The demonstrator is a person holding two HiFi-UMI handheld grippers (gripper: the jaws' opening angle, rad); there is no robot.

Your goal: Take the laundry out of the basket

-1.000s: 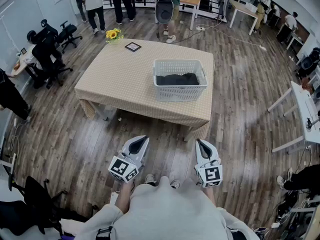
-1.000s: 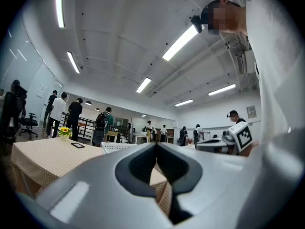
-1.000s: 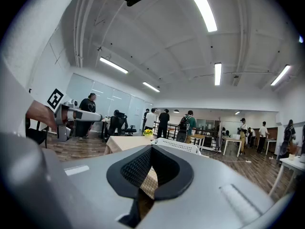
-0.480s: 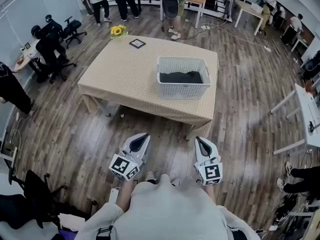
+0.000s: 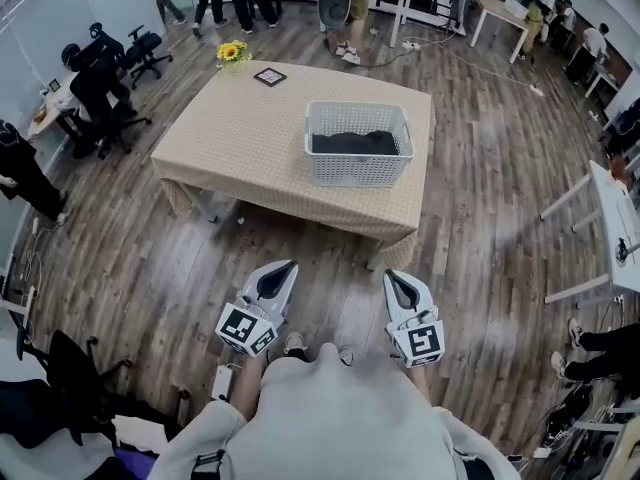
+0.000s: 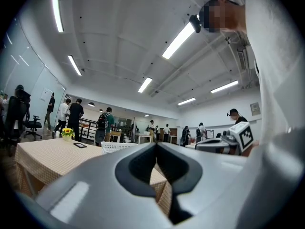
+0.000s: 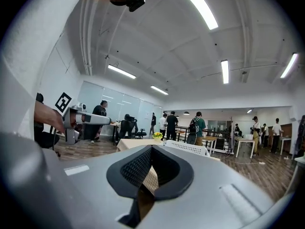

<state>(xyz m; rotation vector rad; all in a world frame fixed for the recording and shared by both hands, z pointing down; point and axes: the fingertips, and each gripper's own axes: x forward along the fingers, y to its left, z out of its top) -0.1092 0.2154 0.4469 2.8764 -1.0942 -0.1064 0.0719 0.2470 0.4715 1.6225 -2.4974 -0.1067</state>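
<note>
A white slatted laundry basket (image 5: 358, 161) stands near the right end of a table with a beige cloth (image 5: 250, 128). Dark laundry (image 5: 352, 143) lies inside it. Both grippers are held low over the wooden floor, well short of the table's near edge. My left gripper (image 5: 289, 266) is shut with nothing in it, its tips meeting (image 6: 156, 146). My right gripper (image 5: 391, 275) is likewise shut and empty (image 7: 151, 149). The basket (image 6: 117, 147) shows far ahead past the left jaws, and the basket (image 7: 188, 148) also shows beyond the right jaws.
A yellow flower pot (image 5: 230, 53) and a small dark frame (image 5: 269, 76) sit at the table's far end. Office chairs (image 5: 105, 78) stand to the left, white desks (image 5: 612, 230) to the right. Several people stand at the back.
The head view has shifted a little, so the table sits slightly higher in the picture. Both grippers stay low and shut. People at the back have walked on.
</note>
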